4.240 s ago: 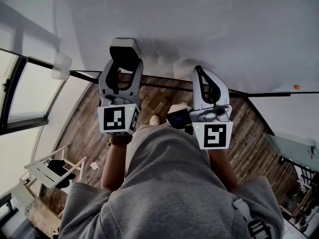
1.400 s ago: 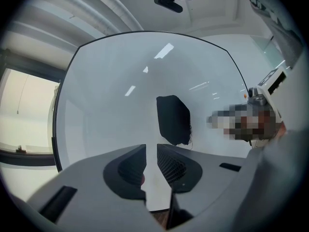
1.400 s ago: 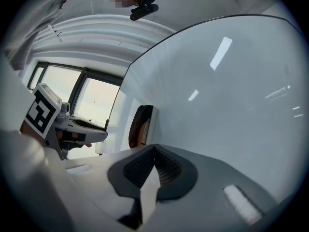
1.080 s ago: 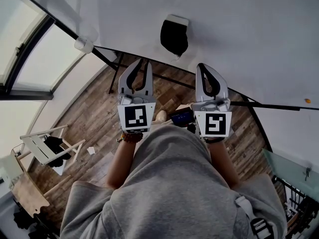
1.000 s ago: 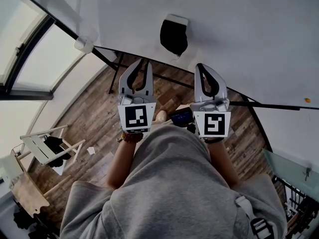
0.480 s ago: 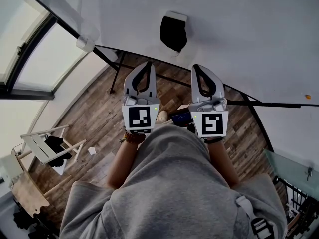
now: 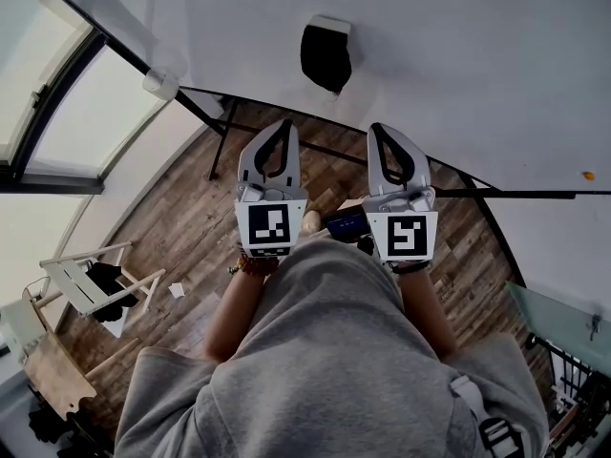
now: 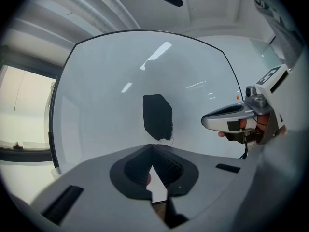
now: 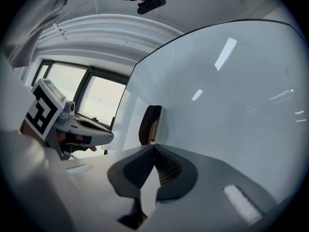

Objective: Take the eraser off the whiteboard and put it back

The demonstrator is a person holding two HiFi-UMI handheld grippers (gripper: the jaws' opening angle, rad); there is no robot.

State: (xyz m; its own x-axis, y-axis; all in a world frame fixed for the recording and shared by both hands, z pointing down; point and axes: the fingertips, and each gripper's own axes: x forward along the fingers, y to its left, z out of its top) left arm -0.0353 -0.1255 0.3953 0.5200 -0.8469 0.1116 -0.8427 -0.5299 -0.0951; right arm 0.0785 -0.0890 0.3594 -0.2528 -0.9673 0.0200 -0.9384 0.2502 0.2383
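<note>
White plastic nearest: holding the left hand-held gripper (image 7: 279, 125) and the right hand-held gripper (image 7: 385, 128) side by side, both clenched on nothing. Farther out, facing the black eraser (image 7: 326, 55), sticking to the whiteboard (image 7: 477, 55) clear of either tip. Likely risking a shove or a knock to the floor (image 7: 191, 208) by reaching in with jaws shut.

A wooden plank floor (image 7: 181, 227) lies below. A white folding chair (image 7: 72, 273) draped with dark cloth (image 7: 107, 281) stands at left, near bright windows (image 7: 38, 84). A grey sweatshirt (image 7: 325, 370) fills the foreground.
</note>
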